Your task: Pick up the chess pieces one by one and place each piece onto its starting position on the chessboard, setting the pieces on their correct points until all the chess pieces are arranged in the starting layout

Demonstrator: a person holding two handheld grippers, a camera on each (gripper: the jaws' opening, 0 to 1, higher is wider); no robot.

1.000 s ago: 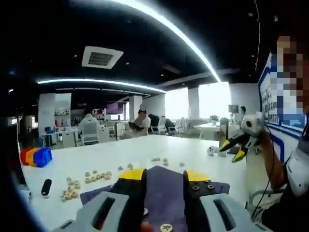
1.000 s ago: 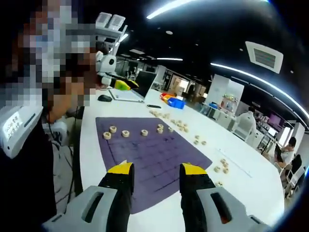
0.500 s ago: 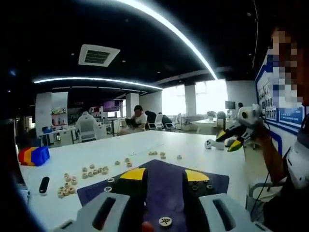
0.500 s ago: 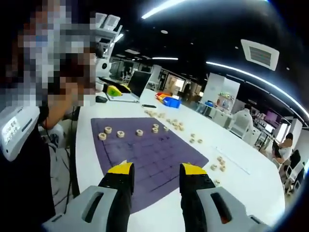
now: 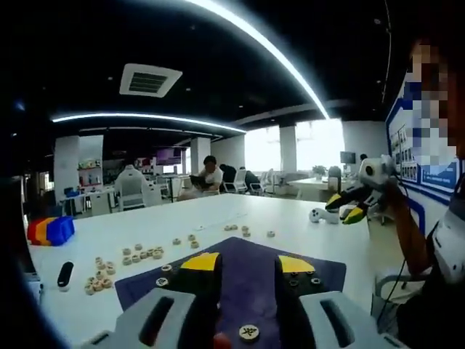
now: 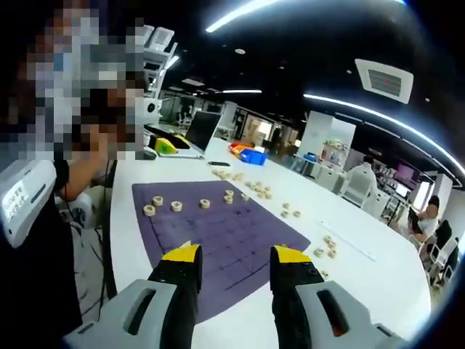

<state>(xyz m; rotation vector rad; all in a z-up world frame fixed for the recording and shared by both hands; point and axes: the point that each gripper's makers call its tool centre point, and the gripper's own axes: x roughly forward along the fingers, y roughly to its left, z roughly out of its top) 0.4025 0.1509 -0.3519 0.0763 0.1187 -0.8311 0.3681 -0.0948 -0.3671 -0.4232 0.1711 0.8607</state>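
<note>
Nearest in the left gripper view, the left gripper [image 5: 247,267] has its yellow-tipped jaws apart with nothing between them, above a purple chessboard mat [image 5: 243,294]; one round disc piece [image 5: 249,333] lies on the mat close below the jaws. Over the last second this view has lifted slightly, showing more of the mat, while the pieces themselves have not moved, so no pick has begun. In the right gripper view, the right gripper [image 6: 229,257] likewise holds its jaws apart and empty over the near edge of the mat [image 6: 218,240], and a row of placed pieces [image 6: 176,206] sits along its far left edge. Beyond the mat, loose pieces [image 6: 251,192] lie scattered on the white table [image 6: 378,283], well apart from both grippers; most of the set seems still to be placed. Farther off stand blue bins [image 6: 252,155], a laptop [image 6: 197,133], and seated people. Nothing blocks the way to the loose pieces.
</note>
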